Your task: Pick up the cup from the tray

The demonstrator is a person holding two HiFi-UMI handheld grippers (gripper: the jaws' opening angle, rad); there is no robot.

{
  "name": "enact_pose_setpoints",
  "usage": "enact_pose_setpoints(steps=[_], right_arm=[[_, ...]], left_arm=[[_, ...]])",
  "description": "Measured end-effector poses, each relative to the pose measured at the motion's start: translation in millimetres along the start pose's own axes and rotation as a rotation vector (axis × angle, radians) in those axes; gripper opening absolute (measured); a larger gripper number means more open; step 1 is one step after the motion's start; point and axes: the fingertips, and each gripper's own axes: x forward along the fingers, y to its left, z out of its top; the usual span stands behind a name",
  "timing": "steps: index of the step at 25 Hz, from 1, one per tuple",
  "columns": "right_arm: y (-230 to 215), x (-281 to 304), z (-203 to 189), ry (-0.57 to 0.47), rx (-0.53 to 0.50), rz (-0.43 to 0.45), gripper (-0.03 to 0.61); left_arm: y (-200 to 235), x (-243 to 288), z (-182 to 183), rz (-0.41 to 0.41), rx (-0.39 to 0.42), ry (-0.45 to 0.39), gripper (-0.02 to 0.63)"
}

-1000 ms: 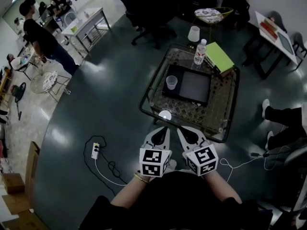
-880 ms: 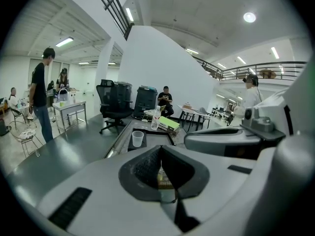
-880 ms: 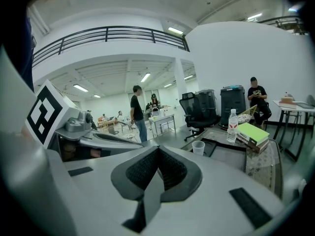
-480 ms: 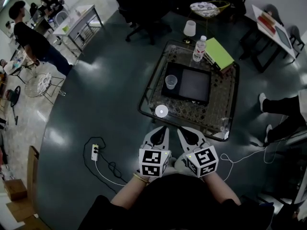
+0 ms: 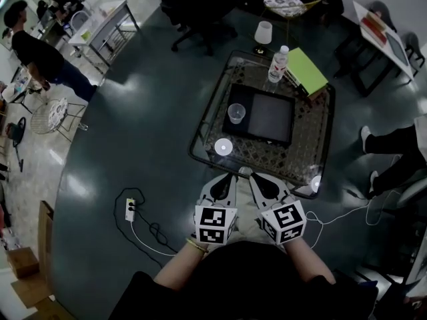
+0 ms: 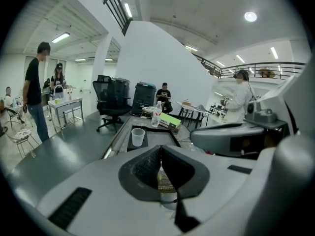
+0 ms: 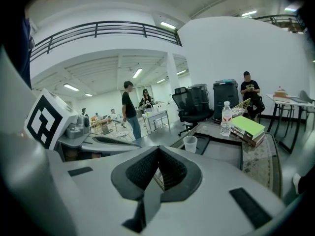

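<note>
Two grippers sit low and close together in the head view, side by side in front of the person's lap, noses pointing at the near rim of the glass table (image 5: pixel 200 135). The left gripper (image 5: pixel 229 177) has its jaws pressed together, the dark ribbed pads meeting at the tips with nothing between them. The right gripper (image 5: pixel 253 177) looks the same: its own view shows the jaws closed, pad against pad, gripping nothing.

Out ahead is the clear plastic cup (image 5: pixel 235 113). It stands upright on the left strip of the black tray (image 5: pixel 267 120), and the tray lies flat in the middle of the table. The cup is well apart from both grippers, with the near stretch of the tabletop between them. From the left gripper view it shows just above and left of the closed tips. From the right gripper view it shows above and to the right.

Beyond the tray, at the table's far end, a water bottle (image 5: pixel 278 64) stands upright just beside a green book (image 5: pixel 307 72) lying on a darker one. Down on the floor to the left, a white power strip (image 5: pixel 131 209) lies with its cable looping away. Further off on the left, a person in a black shirt (image 5: pixel 37 49) stands near a white desk.
</note>
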Motion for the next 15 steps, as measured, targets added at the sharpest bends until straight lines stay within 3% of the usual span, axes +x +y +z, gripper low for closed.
enact_pose_setpoints(steps=[15], right_arm=[[-94.6,93.1,42.2,0.039,0.01,0.022,0.011]], left_arm=[[46.6,114.6,43.9,0.02,-0.001,0.031,0.012]])
